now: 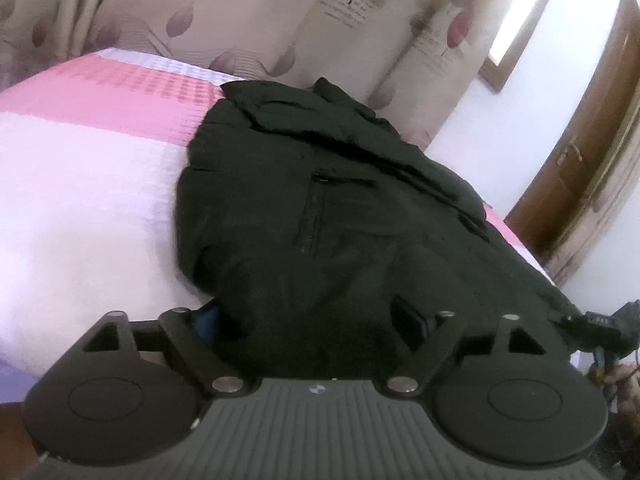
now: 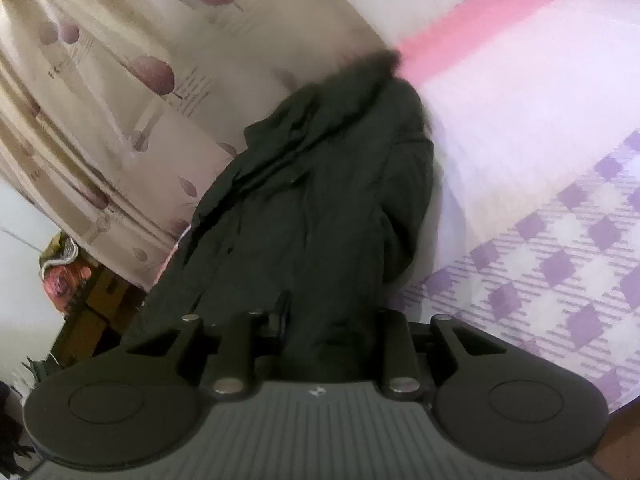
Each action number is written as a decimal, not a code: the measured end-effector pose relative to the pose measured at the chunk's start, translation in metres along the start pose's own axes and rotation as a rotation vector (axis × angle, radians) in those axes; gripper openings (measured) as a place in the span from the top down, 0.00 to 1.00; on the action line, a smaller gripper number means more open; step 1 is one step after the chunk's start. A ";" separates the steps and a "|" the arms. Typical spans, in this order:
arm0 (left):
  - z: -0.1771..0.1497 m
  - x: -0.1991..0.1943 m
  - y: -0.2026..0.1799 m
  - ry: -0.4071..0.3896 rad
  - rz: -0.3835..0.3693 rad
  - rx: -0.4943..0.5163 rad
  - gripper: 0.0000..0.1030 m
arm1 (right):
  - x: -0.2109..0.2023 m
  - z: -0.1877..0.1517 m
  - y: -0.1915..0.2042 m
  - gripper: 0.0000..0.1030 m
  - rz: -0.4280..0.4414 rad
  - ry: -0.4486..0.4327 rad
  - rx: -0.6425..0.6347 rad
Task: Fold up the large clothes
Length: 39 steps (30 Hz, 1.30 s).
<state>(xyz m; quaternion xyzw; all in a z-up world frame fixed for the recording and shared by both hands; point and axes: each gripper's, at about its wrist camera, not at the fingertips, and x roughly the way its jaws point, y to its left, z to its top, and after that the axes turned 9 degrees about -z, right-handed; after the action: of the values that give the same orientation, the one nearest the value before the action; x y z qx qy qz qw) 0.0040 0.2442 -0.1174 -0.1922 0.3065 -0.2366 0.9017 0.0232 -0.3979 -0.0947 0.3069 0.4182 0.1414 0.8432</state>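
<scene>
Evidently gripping jacket [image 1: 320, 216] hem between both sets of fingers [image 1: 408, 320] [image 2: 280, 312]; could slip loose ahead, bulky padding sliding off bed [image 1: 80, 208].

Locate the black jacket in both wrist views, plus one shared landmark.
Left wrist: jacket fills the centre, running from the camera's tongs up toward the curtain, with its chest pocket zip showing.
Right wrist: jacket sits centre, from the tongs up to a fur-trimmed end near the pink stripe.
Shared landmark: the floral curtain behind the bed, upper middle in the left view, upper left in the right.
</scene>
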 end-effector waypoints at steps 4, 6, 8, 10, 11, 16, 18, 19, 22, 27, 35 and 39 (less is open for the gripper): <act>-0.003 0.004 0.003 -0.026 0.056 -0.047 0.85 | 0.002 -0.002 0.005 0.78 -0.020 -0.013 -0.019; -0.005 -0.003 0.001 -0.069 0.075 -0.043 0.85 | 0.001 -0.003 0.010 0.83 -0.037 -0.021 -0.045; -0.009 -0.006 -0.016 -0.085 0.134 0.043 0.87 | -0.002 -0.004 0.011 0.85 -0.023 -0.030 -0.036; -0.011 -0.008 -0.029 -0.095 0.166 0.087 0.87 | -0.006 -0.004 0.010 0.86 -0.006 -0.039 -0.018; -0.010 -0.010 -0.032 -0.101 0.168 0.083 0.87 | -0.009 -0.003 0.009 0.87 0.008 -0.047 -0.003; -0.007 -0.017 -0.044 -0.109 0.201 0.093 0.87 | -0.021 -0.002 0.009 0.87 0.046 -0.070 0.026; -0.007 -0.017 -0.048 -0.101 0.217 0.105 0.87 | -0.023 -0.003 0.008 0.87 0.048 -0.068 0.029; -0.006 -0.016 -0.049 -0.097 0.230 0.117 0.87 | -0.024 -0.005 0.008 0.87 0.051 -0.068 0.033; -0.006 -0.015 -0.056 -0.086 0.264 0.152 0.87 | -0.027 -0.007 0.008 0.87 0.058 -0.069 0.046; -0.005 -0.014 -0.063 -0.079 0.300 0.184 0.87 | -0.030 -0.005 0.011 0.87 0.074 -0.066 0.047; -0.004 -0.019 -0.067 -0.075 0.319 0.186 0.87 | -0.034 -0.003 0.010 0.87 0.111 -0.058 0.065; -0.004 -0.021 -0.068 -0.073 0.324 0.197 0.87 | -0.036 -0.003 0.010 0.87 0.124 -0.059 0.068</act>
<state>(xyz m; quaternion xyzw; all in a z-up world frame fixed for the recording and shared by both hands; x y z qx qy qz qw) -0.0345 0.1995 -0.0769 -0.0598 0.2761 -0.1099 0.9530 -0.0014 -0.4068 -0.0671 0.3647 0.3778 0.1700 0.8339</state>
